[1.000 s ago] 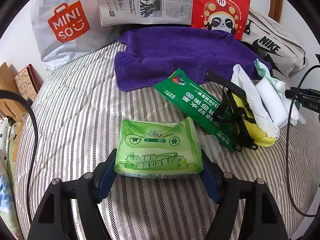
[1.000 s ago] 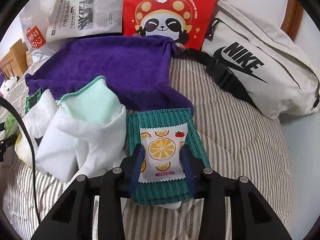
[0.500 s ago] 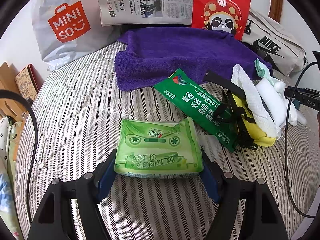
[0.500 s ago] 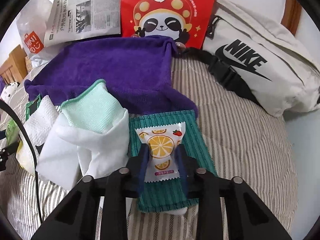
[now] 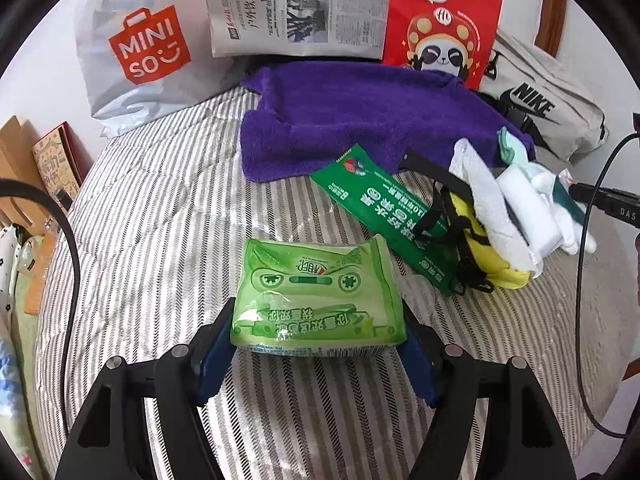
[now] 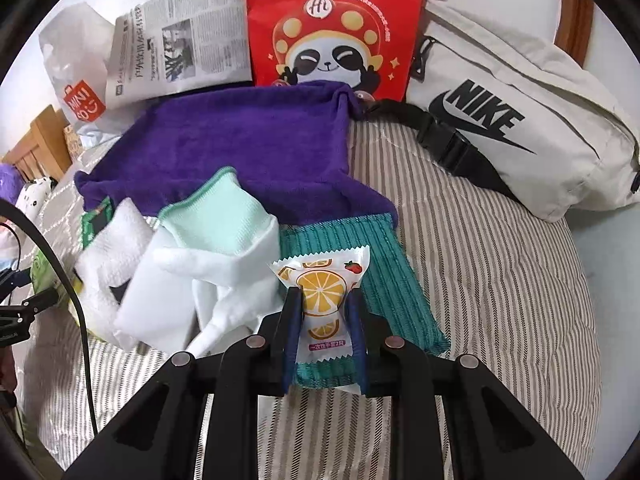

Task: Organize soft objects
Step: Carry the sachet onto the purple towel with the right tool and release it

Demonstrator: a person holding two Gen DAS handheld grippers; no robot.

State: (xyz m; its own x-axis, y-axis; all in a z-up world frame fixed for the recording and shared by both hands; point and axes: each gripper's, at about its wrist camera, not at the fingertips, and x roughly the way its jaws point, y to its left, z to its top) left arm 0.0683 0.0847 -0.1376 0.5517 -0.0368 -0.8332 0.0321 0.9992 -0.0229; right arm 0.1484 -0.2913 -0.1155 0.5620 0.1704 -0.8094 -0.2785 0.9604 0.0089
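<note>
Tissue pack (image 5: pixel 316 300), light green, sits on the striped bed (image 5: pixel 152 216) in the left wrist view, the left tool (image 5: pixel 318 340) clamping its two sides. Over in the right wrist view, the right tool (image 6: pixel 323 312) pinches an orange-print sachet (image 6: pixel 323 286) above the teal cloth (image 6: pixel 384 276), beside the white towels (image 6: pixel 200 280).

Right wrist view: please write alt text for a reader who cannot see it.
The right claw pinches a small white packet printed with orange slices above a teal ribbed cloth on a striped bed. To its left lie white and mint cloths; behind are a purple towel, a red panda bag and a white Nike bag.
</note>
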